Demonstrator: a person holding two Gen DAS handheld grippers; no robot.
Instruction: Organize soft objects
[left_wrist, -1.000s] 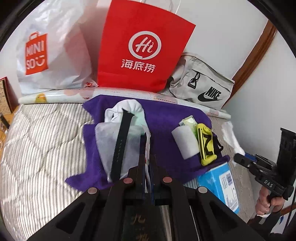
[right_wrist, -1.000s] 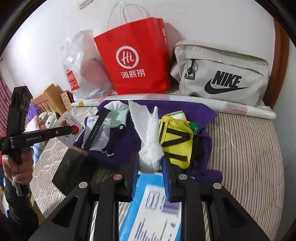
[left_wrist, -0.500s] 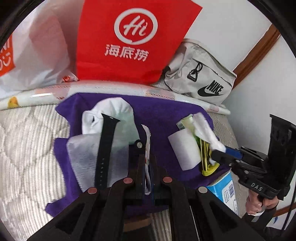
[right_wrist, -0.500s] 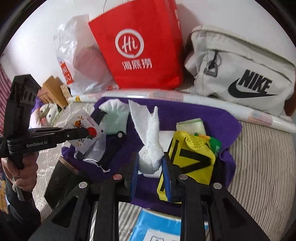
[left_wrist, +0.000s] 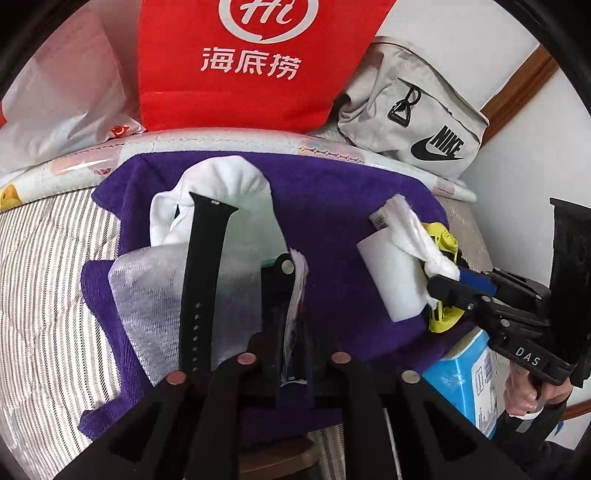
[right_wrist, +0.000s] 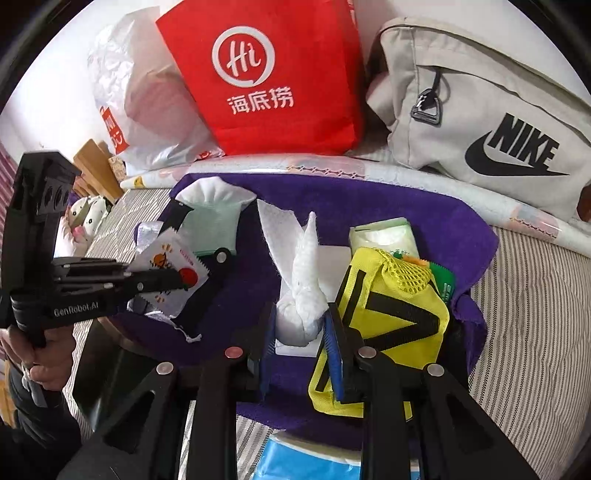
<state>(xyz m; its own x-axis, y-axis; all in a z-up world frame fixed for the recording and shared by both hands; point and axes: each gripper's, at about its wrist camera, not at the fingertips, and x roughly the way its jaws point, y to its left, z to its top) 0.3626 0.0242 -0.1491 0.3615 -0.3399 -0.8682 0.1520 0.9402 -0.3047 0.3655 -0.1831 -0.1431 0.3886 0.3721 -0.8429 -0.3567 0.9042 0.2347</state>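
Observation:
A purple towel (left_wrist: 332, 206) lies spread on the striped bed. My left gripper (left_wrist: 291, 332) is shut on a flat white snack packet (right_wrist: 166, 273), seen edge-on in the left wrist view (left_wrist: 295, 291), above the towel's left part. My right gripper (right_wrist: 299, 325) is shut on a knotted white tissue (right_wrist: 299, 295) above the towel's right part; it also shows in the left wrist view (left_wrist: 410, 236). On the towel lie a white sock (left_wrist: 221, 184), a black watch strap (left_wrist: 203, 266), a white gauze sheet (left_wrist: 147, 295), a white pad (left_wrist: 391, 277) and a yellow mesh pouch (right_wrist: 391, 306).
A red paper bag (right_wrist: 280, 74), a white plastic bag (right_wrist: 140, 107) and a grey Nike bag (right_wrist: 480, 110) stand against the wall behind a rolled mat (left_wrist: 221, 144). A blue box (left_wrist: 465, 373) sits at the towel's near right corner. A green tissue pack (right_wrist: 380, 232) lies behind the pouch.
Both grippers have moved forward over the purple towel, each still holding its item. The right gripper with the tissue now sits over the white pad by the yellow pouch.

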